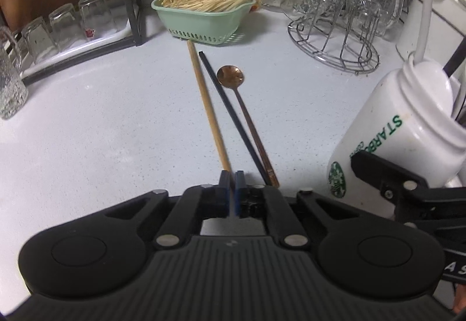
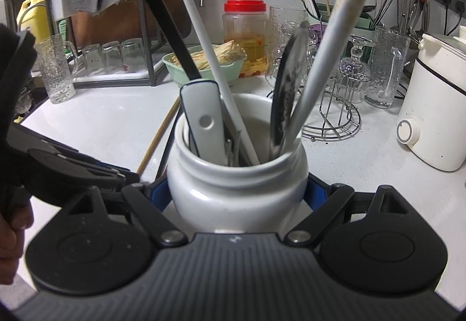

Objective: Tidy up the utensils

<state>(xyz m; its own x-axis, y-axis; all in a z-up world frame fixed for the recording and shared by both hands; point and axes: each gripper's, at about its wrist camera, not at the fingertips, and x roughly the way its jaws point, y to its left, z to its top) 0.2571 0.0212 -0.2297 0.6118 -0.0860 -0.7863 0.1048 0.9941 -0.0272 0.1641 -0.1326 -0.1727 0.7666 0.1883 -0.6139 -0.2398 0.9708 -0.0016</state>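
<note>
On the pale counter lie a wooden chopstick (image 1: 205, 99), a black chopstick (image 1: 230, 114) and a copper spoon (image 1: 231, 76), side by side and pointing away from me. My left gripper (image 1: 232, 185) is shut on the near end of the wooden chopstick, which runs in between the blue pads. The black chopstick and the spoon lie just right of those pads, untouched. My right gripper (image 2: 237, 195) is shut on a white Starbucks jar (image 2: 233, 175), its blue pads pressing on both sides. The jar (image 1: 387, 140) stands to the right and holds several long-handled utensils (image 2: 204, 128).
A green basket (image 1: 204, 20) of straw-coloured sticks sits beyond the chopsticks. A wire rack (image 1: 335, 50) with upturned glasses is at the back right. More glasses (image 1: 67, 26) stand on a tray at the left. A white appliance (image 2: 434, 117) sits at the far right.
</note>
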